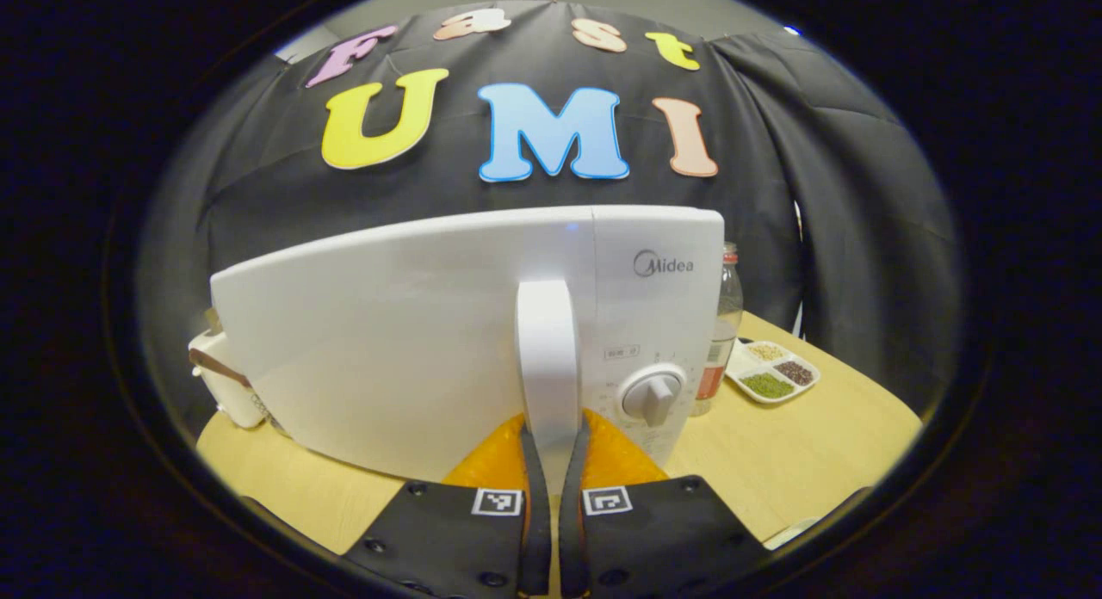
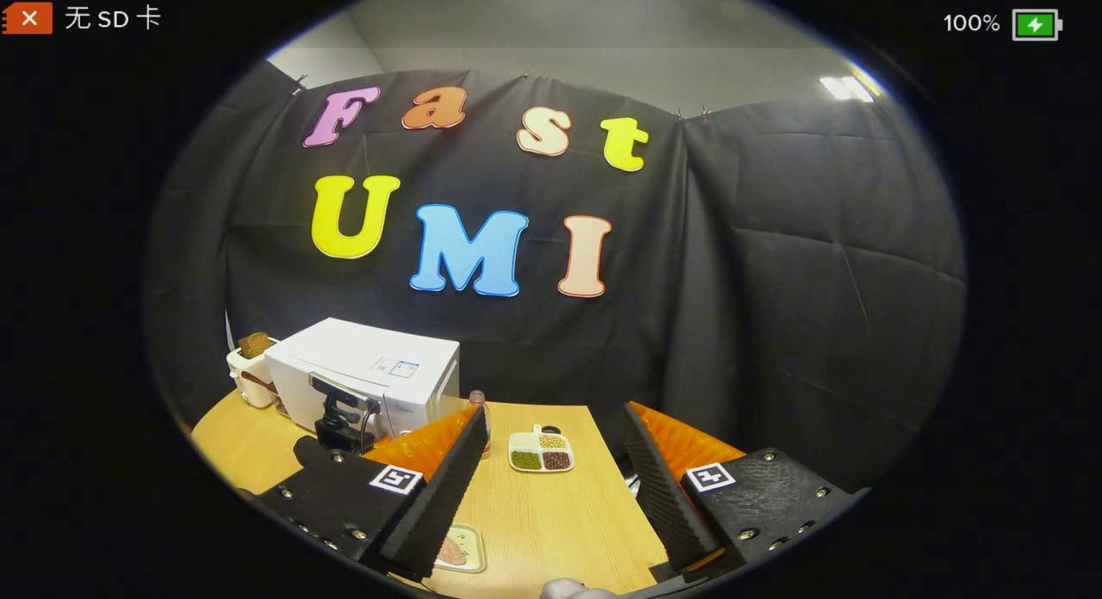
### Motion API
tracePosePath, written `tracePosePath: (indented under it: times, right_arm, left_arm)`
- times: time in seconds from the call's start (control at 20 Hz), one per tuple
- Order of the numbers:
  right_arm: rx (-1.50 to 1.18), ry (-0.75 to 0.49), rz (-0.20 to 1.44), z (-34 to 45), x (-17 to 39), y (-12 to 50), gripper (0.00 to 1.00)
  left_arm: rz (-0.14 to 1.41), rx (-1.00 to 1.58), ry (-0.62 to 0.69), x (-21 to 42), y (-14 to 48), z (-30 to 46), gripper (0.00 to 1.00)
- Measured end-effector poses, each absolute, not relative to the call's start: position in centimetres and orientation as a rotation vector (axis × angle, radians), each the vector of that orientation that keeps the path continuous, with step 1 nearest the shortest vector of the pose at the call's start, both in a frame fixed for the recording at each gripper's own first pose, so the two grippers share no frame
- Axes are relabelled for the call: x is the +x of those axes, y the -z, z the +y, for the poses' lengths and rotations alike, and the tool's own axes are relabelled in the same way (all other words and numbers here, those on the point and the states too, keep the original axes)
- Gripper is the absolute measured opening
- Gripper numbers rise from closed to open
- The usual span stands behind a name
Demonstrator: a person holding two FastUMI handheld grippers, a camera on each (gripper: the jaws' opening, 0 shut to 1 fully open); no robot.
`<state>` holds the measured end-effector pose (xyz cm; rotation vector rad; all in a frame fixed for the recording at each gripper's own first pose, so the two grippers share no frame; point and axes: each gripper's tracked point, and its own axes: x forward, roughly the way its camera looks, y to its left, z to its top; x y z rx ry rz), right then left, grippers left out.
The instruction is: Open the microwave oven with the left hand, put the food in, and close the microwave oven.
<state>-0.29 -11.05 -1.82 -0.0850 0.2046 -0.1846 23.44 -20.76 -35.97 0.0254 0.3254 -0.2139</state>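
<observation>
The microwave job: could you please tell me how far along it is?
Early. The left gripper is shut on the microwave door handle, and the door looks barely swung out. The right gripper is open, with the food plate on the table. Loading and closing remain.

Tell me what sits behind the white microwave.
Behind the white microwave hangs the black cloth wall. A white toaster holding brown bread stands beside it. The microwave's body hides the table directly behind.

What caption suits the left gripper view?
Left gripper shut on the handle of the microwave.
</observation>
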Motion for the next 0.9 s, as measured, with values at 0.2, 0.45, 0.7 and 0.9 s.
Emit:
tracePosePath:
  times: [0.2,0.45,0.7,0.9]
  right_arm:
    - [-0.056,0.145,0.208,-10.5,-0.3,2.1,0.96]
    - [-0.032,0.064,0.186,-8.7,-0.4,1.2,0.95]
    - [-0.049,0.019,0.176,-7.1,-1.2,1.3,0.96]
    - [-0.050,-0.020,0.186,-5.9,-2.1,2.1,0.95]
  left_arm:
    - [0.305,0.054,0.230,19.0,35.6,-18.5,0.12]
    - [0.330,0.044,0.190,15.9,35.3,-16.1,0.25]
    - [0.345,0.013,0.125,14.6,35.1,-12.8,1.00]
    - [0.326,0.115,0.101,11.7,34.6,-10.8,1.00]
